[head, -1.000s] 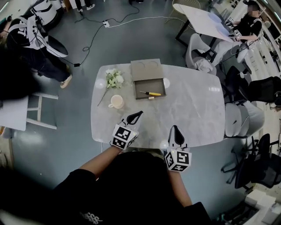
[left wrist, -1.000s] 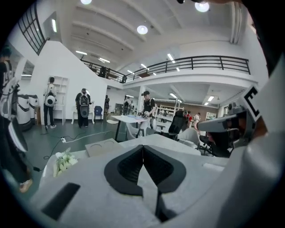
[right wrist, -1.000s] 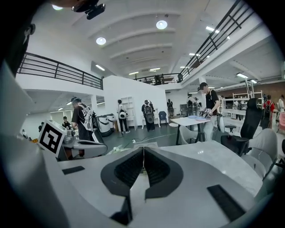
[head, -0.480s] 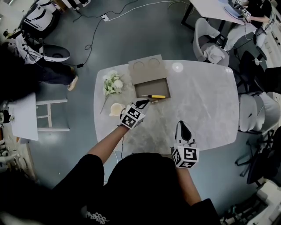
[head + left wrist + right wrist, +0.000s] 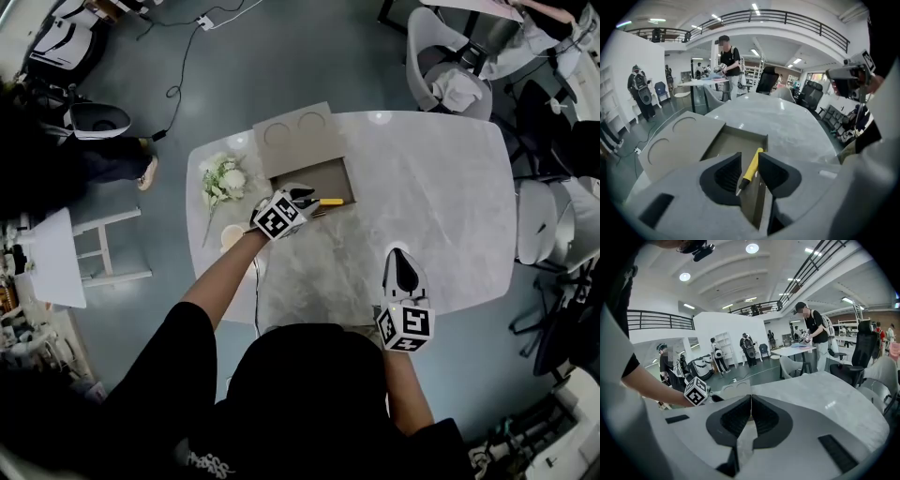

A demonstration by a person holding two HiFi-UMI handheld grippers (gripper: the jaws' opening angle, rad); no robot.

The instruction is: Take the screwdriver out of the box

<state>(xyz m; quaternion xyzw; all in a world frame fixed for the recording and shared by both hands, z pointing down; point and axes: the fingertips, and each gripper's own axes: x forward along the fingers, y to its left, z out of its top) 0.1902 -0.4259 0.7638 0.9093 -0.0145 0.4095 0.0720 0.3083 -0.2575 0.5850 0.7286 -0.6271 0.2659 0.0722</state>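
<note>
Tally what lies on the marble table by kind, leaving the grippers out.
Screwdriver: 1
Open box: 1
Bunch of white flowers: 1
Cup: 1
Total: 4

Marble table [image 5: 431,206] on grey floor [image 5: 328,56], chairs [image 5: 448,66] nearby.

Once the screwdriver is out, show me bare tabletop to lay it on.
Free: the right half of the table, bare marble from the box to the right edge, and the middle strip between box and right gripper. Crowded: the left end, where flowers, cup and lid sit close together.
</note>
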